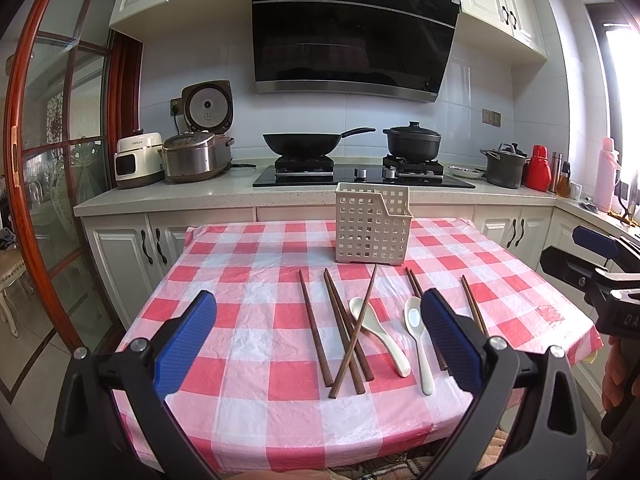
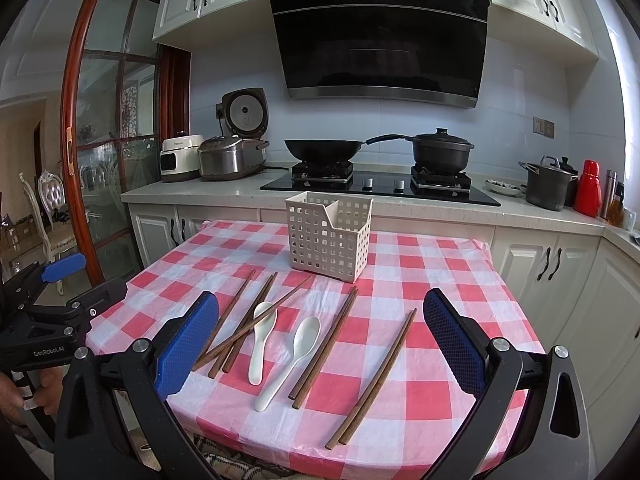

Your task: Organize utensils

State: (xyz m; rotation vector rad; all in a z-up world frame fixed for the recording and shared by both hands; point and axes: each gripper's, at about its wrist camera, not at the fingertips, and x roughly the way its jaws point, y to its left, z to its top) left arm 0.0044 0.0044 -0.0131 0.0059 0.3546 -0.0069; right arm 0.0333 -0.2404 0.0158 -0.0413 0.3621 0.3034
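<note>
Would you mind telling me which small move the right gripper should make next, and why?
Probably lower the open right gripper onto the rightmost chopstick pair: it lies apart from the tangled chopsticks and spoons, and the basket looks empty.

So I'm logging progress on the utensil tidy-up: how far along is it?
Nothing looks done yet: the white basket appears empty. Nothing is in hand either; the left gripper and right gripper both hang open above the table. Everything is left: the chopsticks, some crossed, and both white spoons lie on the checkered cloth.
</note>
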